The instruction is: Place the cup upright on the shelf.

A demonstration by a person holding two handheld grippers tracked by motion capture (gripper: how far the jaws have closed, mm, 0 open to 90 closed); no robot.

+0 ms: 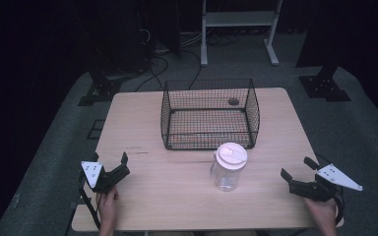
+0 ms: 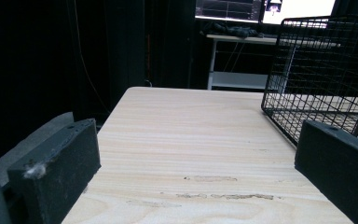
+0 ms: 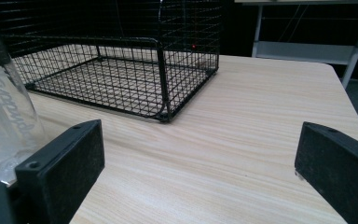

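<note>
A clear plastic jar point(image 1: 228, 167) with a white lid stands upright on the wooden table point(image 1: 177, 191), just in front of a black wire basket point(image 1: 209, 114). My left gripper point(image 1: 111, 162) rests at the table's front left, jaws wide apart with nothing between them. My right gripper point(image 1: 298, 170) sits at the front right, also open and empty, a hand's width right of the jar. In the right gripper view the jar point(image 3: 4, 126) stands at the left edge beside the left jaw, and the basket point(image 3: 121, 70) lies ahead. The left gripper view shows the basket point(image 2: 324, 79) at the right.
The basket is empty and open at the top. Bare wood point(image 2: 191, 140) stretches ahead of the left gripper. A white metal stand point(image 1: 238, 29) and black equipment bases point(image 1: 325, 86) sit on the floor beyond the table. The room around is dark.
</note>
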